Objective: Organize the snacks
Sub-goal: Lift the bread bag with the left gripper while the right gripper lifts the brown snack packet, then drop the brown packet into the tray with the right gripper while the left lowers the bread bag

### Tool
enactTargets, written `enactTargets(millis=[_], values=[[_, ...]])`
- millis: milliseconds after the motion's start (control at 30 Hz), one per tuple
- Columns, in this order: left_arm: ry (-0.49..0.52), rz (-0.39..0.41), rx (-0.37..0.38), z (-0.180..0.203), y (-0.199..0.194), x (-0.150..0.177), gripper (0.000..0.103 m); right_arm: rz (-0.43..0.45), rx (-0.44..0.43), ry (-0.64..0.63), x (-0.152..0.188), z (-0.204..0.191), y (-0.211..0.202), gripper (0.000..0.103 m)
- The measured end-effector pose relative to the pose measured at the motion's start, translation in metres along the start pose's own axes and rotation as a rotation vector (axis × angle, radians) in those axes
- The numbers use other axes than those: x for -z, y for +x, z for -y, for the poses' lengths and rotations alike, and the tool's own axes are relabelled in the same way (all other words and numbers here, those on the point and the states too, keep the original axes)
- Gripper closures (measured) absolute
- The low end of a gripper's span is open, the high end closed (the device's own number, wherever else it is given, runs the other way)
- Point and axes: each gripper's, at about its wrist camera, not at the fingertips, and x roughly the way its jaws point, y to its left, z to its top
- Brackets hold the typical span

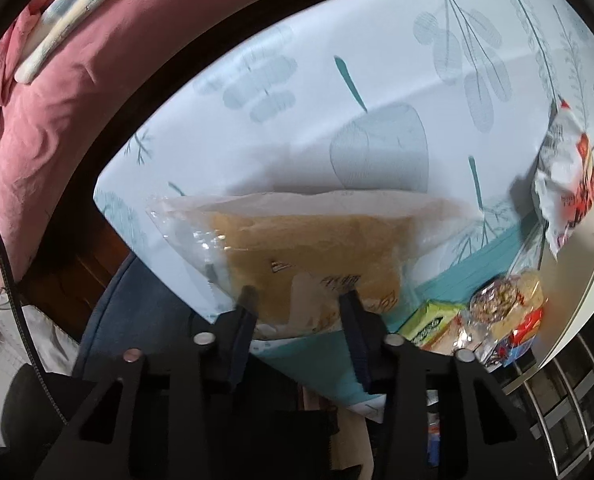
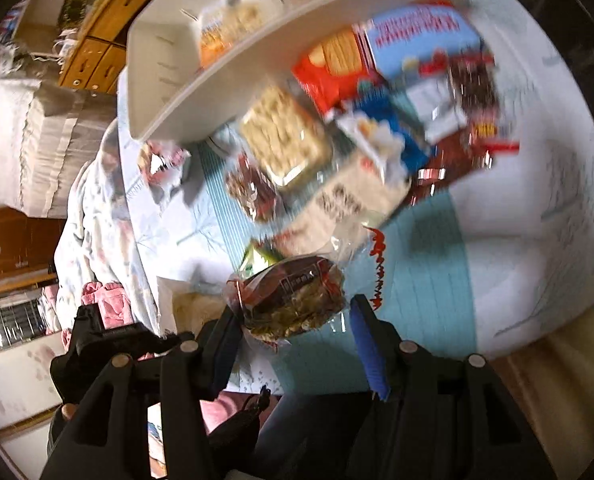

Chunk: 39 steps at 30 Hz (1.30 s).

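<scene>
Snacks lie heaped on a tabletop [image 2: 537, 208] covered by a pale leaf-print cloth. Left gripper [image 1: 297, 298] has its two black fingers pressed against the sides of a clear bag of tan bread [image 1: 309, 248], holding it above the cloth's edge. Right gripper [image 2: 295, 316] carries a clear packet of dark, seed-topped pastry [image 2: 293, 300]; the left finger touches the wrapper, though whether the blue-padded right finger does too I cannot tell (motion blur smears that side). Beyond it sit a tray of pale crackers [image 2: 285, 136], a red biscuit box [image 2: 333, 68] and a blue box [image 2: 421, 40], all touching one another. A white bin [image 2: 225, 80] stands just beside them, one orange packet [image 2: 225, 36] inside.
</scene>
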Motion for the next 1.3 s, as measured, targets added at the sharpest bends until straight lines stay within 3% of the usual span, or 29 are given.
enactTargets(millis=[67, 133, 200, 533, 800, 1133, 1233, 1300], values=[[0.000, -0.010, 0.003, 0.006, -0.002, 0.008, 0.069, 0.013, 0.002, -0.027, -0.010, 0.002, -0.007, 0.050], [0.002, -0.002, -0.020, 0.010, -0.006, 0.016, 0.093, 0.028, 0.005, -0.055, -0.019, 0.004, -0.013, 0.050], [0.001, -0.004, 0.001, 0.015, -0.009, 0.022, 0.094, 0.044, 0.006, -0.082, -0.026, 0.007, -0.021, 0.050], [0.047, 0.065, 0.058, 0.059, -0.033, 0.065, 0.094, 0.123, -0.043, -0.164, -0.066, 0.024, -0.052, 0.050], [0.041, -0.001, 0.051, 0.064, -0.014, 0.092, 0.094, 0.266, -0.121, -0.182, -0.096, 0.030, -0.076, 0.049], [0.037, -0.077, 0.089, 0.051, 0.003, 0.118, 0.091, 0.396, -0.111, -0.224, -0.128, 0.030, -0.076, 0.049], [0.040, -0.068, 0.111, 0.048, 0.002, 0.122, 0.089, 0.419, -0.137, -0.212, -0.133, 0.032, -0.076, 0.046], [0.042, -0.058, 0.122, 0.046, 0.001, 0.123, 0.089, 0.411, -0.143, -0.219, -0.135, 0.030, -0.076, 0.034]])
